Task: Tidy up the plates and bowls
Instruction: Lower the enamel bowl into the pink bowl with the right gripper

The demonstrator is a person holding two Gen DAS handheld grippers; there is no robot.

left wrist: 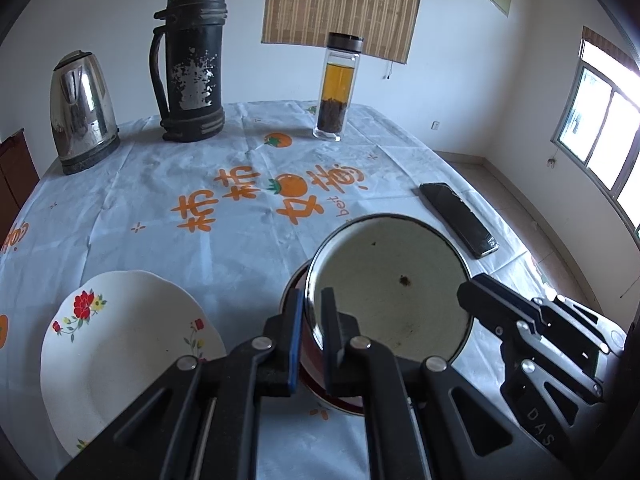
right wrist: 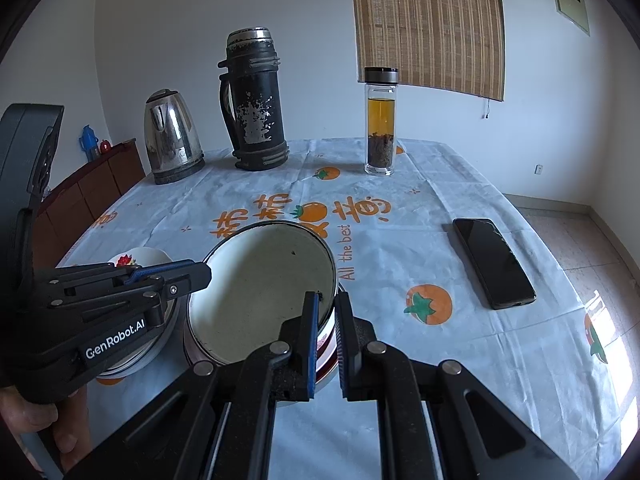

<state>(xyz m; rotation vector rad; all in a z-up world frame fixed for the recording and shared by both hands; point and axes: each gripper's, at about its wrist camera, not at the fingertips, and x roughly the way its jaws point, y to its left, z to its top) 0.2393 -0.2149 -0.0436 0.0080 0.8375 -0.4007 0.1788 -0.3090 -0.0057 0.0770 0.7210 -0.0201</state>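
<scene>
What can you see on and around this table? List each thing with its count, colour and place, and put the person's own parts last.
enamel bowl: one, cream inside, dark rim, tilted, near edge, gripped on both sides
red-banded bowl: one, white and red, beneath the enamel bowl
flowered plate: one, white, near left
kettle: one, steel, far left
thermos: one, black, far side
tea bottle: one, glass, amber, far side
phone: one, black, right
tablecloth: one, white, orange prints
left gripper: black, shut on bowl rim
right gripper: black, shut on opposite rim
hand: one, lower left
</scene>
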